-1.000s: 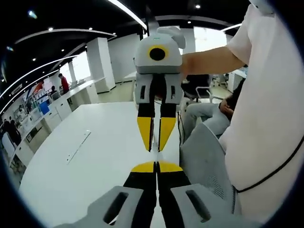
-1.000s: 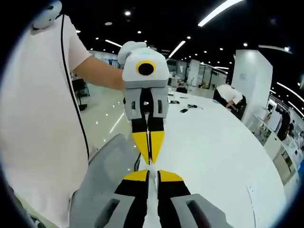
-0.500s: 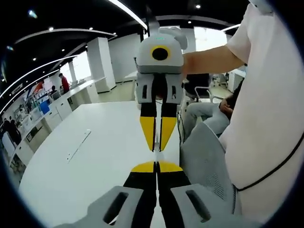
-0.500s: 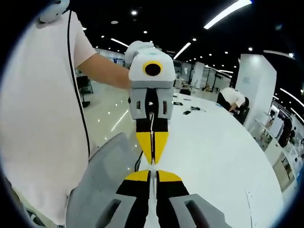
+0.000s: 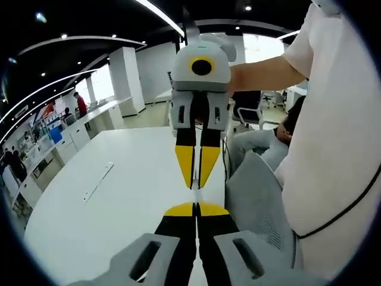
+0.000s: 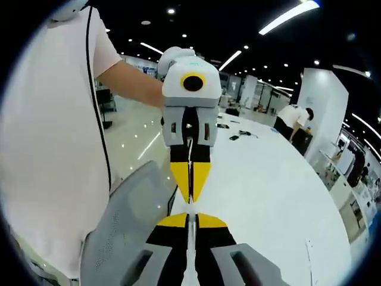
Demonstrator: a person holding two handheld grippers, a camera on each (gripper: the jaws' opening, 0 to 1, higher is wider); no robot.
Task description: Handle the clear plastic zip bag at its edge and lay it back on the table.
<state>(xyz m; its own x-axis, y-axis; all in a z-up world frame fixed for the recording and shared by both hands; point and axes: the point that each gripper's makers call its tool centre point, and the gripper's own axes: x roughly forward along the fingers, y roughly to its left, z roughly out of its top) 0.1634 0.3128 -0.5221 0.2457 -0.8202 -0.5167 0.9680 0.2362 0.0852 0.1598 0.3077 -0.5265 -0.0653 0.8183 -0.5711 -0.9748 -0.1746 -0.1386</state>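
Over the last second the left gripper has drawn a little closer in the right gripper view, and both pairs of jaws remain pressed narrow, tip facing tip. We judge they pinch the zip bag, which shows merely as a thin, glossy, pale strip seen edge-on. The right gripper stays above the smooth white table, beside a grey mesh chair, so the laying down remains to be done.
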